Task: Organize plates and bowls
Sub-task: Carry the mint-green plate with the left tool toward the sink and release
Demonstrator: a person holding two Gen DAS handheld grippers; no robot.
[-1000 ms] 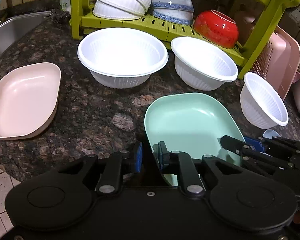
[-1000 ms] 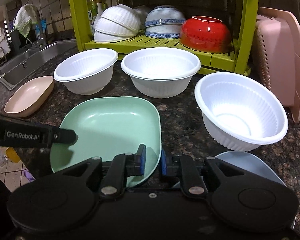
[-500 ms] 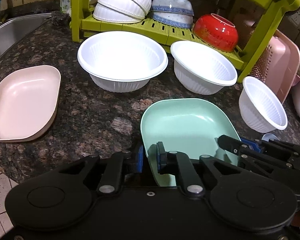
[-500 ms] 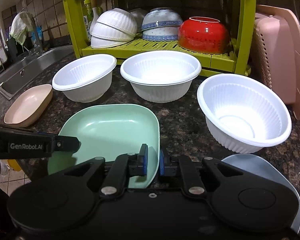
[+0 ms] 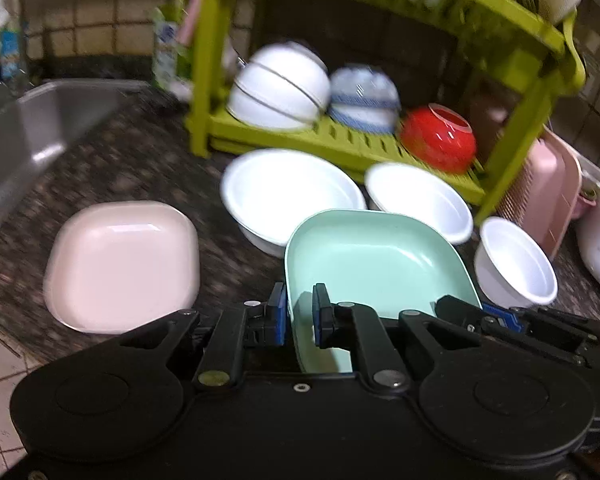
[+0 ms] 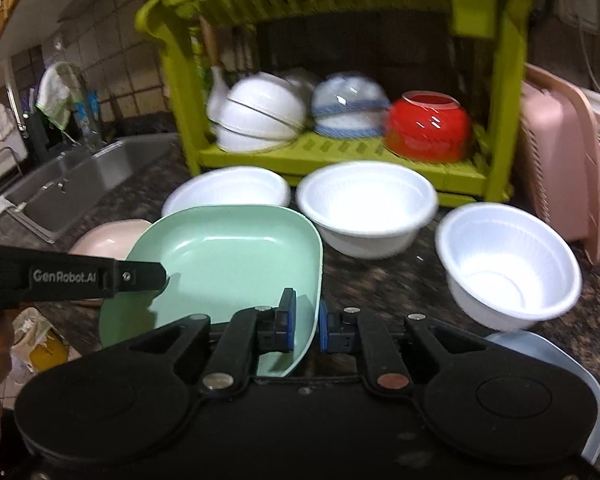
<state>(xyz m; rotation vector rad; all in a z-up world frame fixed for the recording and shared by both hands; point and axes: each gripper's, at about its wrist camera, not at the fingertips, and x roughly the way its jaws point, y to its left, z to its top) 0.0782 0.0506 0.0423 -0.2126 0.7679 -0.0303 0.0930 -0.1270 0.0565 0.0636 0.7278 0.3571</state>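
the green plate [image 5: 376, 256] is held off the counter [image 5: 140, 168], tilted, with both grippers clamped on its near rim: the left gripper [image 5: 300, 314] pinches the corner at about 7 o'clock of the plate, and the right gripper [image 6: 304, 322] pinches the corner at about 5 o'clock, one pad inside the rim and one outside on each. this looks like the carry step of a two-handed lift. the likely target is either the pink plate [image 5: 120, 264], lying flat at 9 o'clock of the green one, or the green rack [image 6: 340, 152] at 12 o'clock; which one cannot be told. the next move calls for keeping both grips level so the plate does not twist, and clearing the rims of the three white bowls [image 6: 368, 208] that stand empty between plate and rack. on the rack's lower shelf sit nested white bowls [image 6: 260, 116], a blue-patterned bowl [image 6: 348, 108] and a red bowl [image 6: 428, 128], all tipped over. a pale blue plate [image 6: 540, 356] lies empty at 4 o'clock, under the right gripper's body. the sink [image 5: 28, 136] is at 10 o'clock.
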